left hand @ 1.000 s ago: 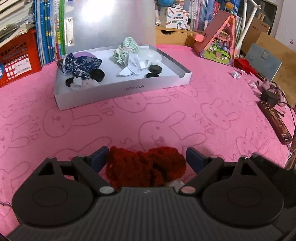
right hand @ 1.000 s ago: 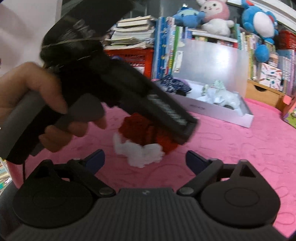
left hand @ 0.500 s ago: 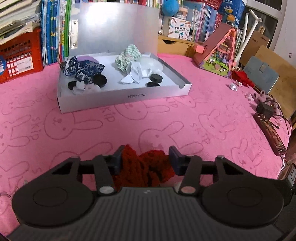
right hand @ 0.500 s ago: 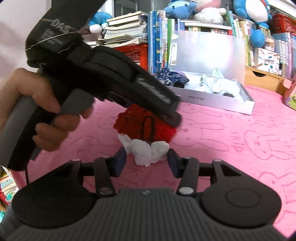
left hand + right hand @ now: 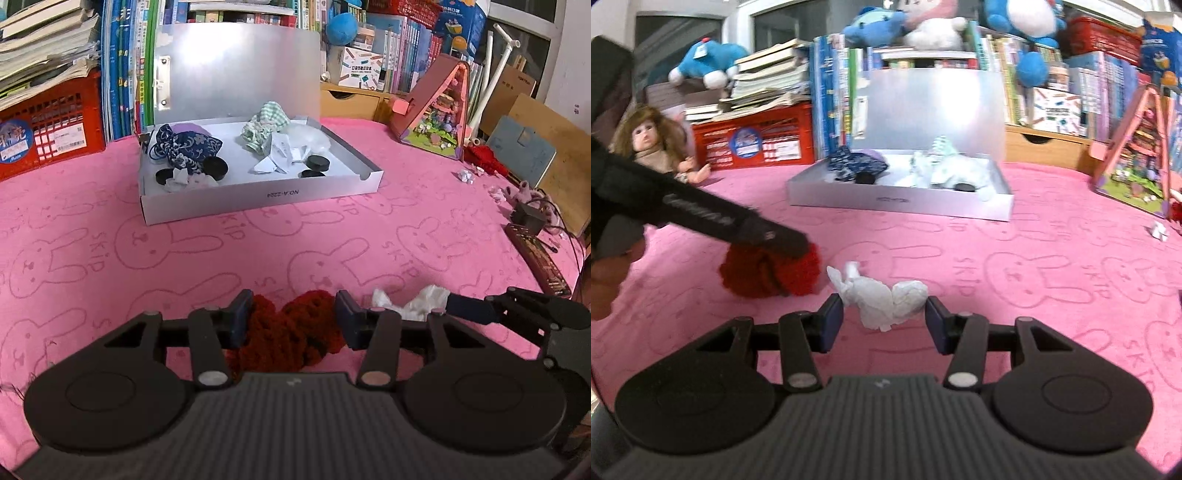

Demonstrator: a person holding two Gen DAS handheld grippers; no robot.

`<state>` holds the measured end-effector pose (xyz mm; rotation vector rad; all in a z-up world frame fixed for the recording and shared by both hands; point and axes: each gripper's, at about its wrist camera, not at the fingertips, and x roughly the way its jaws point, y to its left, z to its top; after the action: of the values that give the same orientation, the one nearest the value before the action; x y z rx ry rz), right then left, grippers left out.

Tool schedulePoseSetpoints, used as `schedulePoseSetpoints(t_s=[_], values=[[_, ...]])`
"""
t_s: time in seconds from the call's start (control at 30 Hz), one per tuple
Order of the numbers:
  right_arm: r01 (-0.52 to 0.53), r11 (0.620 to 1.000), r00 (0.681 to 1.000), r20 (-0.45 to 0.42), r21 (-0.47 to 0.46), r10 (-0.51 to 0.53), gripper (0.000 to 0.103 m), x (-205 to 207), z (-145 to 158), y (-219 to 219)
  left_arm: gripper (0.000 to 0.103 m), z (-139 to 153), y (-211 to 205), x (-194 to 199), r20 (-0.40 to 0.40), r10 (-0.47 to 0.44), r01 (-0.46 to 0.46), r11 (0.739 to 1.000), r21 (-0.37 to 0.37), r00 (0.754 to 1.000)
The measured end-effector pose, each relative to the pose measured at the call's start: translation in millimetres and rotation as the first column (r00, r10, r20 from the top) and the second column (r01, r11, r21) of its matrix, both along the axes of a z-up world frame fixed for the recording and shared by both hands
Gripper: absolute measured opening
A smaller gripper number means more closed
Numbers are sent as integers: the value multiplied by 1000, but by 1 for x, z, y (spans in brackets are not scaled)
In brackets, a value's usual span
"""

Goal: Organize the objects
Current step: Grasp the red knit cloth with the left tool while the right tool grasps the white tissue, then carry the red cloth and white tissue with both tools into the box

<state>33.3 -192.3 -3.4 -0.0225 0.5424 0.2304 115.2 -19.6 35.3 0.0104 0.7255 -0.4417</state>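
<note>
Closing in, the left gripper (image 5: 293, 319) now has its fingers pressed on the red knit (image 5: 291, 339), where a second ago they stood wide, so the pickup looks secured, box (image 5: 258, 195) well ahead. On the right view, the right gripper (image 5: 884, 319) has narrowed around the white tissue (image 5: 882, 297), touching its edges but grip uncertain.

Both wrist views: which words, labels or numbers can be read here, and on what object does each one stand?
"SKIP": repeated beside the rabbit outlines on the pink cloth.
"NO.A-2224", printed upside down, last digits uncertain: front wall of the silver box.
Red crate stickers, book spines, and the white lettering on the left claw's body in the right wrist view: too small or blurred.
</note>
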Motion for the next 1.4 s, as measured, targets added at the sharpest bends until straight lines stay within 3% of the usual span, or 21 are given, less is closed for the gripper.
schedulePoseSetpoints(t_s=[0.07,0.27,0.53,0.63,0.67,0.83,1.4], values=[[22,1000,1000,3,-2,-22,53,2,0,1,76,-2,0,-1,3,25,-25,1000,-6,1000],[66,998,998,-2,6,-66,53,3,-1,-7,86,-18,-9,1,-49,90,-90,996,4,995],[94,996,996,-6,10,-94,54,6,-5,-12,88,-29,-24,5,-30,186,-185,982,45,982],[95,995,995,-5,9,-95,54,6,-5,-11,84,-32,-27,4,-7,201,-200,978,55,980],[95,995,995,-4,8,-95,54,6,-6,-11,77,-32,-27,3,2,198,-198,979,54,980],[99,995,995,-7,26,-99,54,9,-6,-12,70,-29,-25,-2,19,192,-193,980,52,981],[109,993,994,1,38,-109,53,19,4,-10,69,-10,-16,-8,74,182,-186,981,58,981]])
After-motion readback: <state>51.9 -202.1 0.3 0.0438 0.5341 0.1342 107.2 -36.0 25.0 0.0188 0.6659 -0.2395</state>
